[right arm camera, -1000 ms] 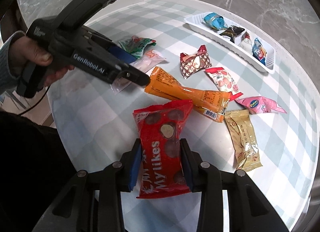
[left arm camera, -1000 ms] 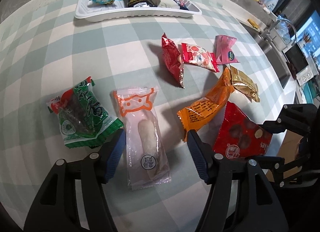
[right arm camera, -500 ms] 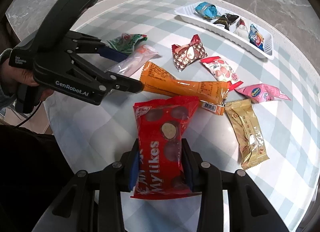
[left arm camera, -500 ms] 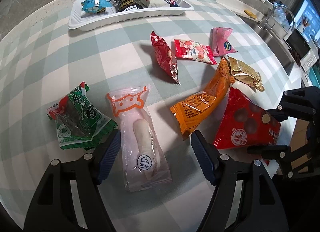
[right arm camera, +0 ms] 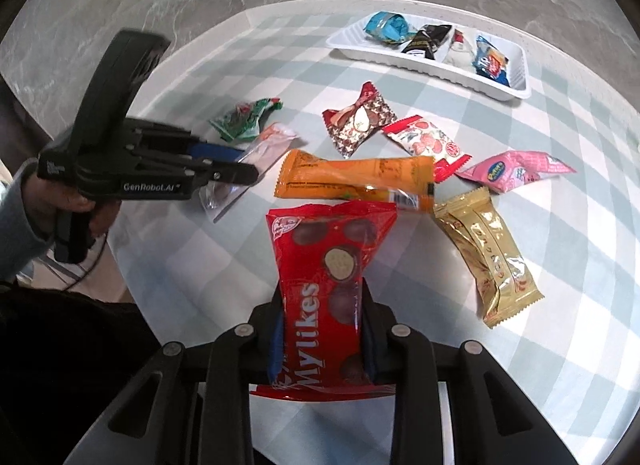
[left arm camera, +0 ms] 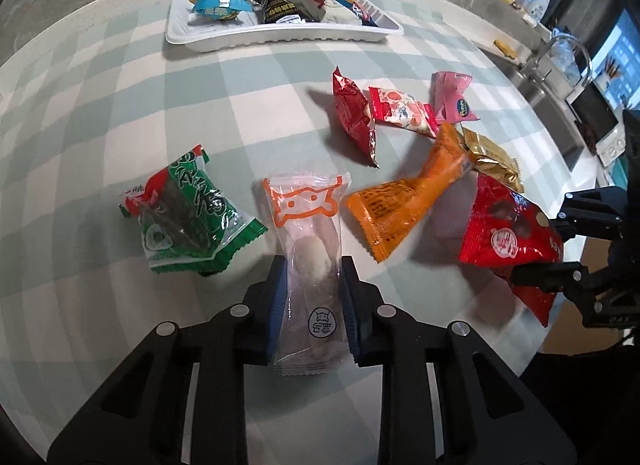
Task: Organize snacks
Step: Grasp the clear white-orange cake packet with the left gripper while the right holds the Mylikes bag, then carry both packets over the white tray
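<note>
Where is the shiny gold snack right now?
The gold snack lies on the checkered table, right of the red Mylikes bag in the right wrist view. It sits just below the pink packet, by the orange packet.

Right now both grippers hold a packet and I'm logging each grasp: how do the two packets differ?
The clear packet in the left gripper is see-through with an orange cartoon outline and a pale snack inside; the red Mylikes bag in the right gripper is opaque, glossy, printed with chocolate balls. The red bag is wider. Both are long packets with the jaws shut near one end.
</note>
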The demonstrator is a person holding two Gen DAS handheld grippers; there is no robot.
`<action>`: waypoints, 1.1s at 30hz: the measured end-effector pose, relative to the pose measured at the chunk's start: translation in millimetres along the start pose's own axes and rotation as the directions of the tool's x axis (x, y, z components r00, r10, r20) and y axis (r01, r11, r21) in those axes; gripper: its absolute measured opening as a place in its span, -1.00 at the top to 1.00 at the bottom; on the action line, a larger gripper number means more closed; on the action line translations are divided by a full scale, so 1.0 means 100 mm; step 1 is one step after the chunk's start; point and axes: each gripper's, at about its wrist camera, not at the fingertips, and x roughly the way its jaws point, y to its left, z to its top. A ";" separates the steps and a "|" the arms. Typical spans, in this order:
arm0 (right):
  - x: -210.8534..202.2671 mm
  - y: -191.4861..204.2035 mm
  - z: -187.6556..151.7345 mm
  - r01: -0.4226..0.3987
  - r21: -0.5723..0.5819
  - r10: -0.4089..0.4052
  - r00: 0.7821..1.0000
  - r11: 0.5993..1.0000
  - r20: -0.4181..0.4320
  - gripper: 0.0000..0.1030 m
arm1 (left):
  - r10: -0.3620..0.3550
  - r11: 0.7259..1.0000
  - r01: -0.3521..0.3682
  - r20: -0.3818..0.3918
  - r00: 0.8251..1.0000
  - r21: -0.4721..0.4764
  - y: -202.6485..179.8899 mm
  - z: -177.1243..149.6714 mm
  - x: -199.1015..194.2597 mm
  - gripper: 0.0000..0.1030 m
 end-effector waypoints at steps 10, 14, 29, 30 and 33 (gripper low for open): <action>-0.20 -0.24 -0.01 -0.105 0.152 0.097 0.994 0.983 0.057 0.38 | -0.061 0.997 0.064 0.055 0.997 -0.049 0.07 0.08 -0.28 0.55; -0.25 -0.32 0.04 -0.138 0.195 0.124 0.989 0.971 0.081 0.38 | -0.078 0.995 0.082 0.075 0.994 -0.053 0.08 0.18 -0.36 0.55; -0.38 -0.61 0.37 -0.226 0.293 0.180 0.968 0.929 0.176 0.38 | -0.110 0.988 0.124 0.133 0.985 -0.096 0.33 0.63 -0.53 0.55; -0.38 -0.63 0.40 -0.231 0.298 0.182 0.966 0.926 0.181 0.38 | -0.113 0.987 0.127 0.135 0.984 -0.100 0.35 0.66 -0.53 0.55; -0.38 -0.68 0.47 -0.245 0.309 0.193 0.963 0.919 0.191 0.38 | -0.117 0.985 0.132 0.139 0.983 -0.107 0.40 0.74 -0.54 0.55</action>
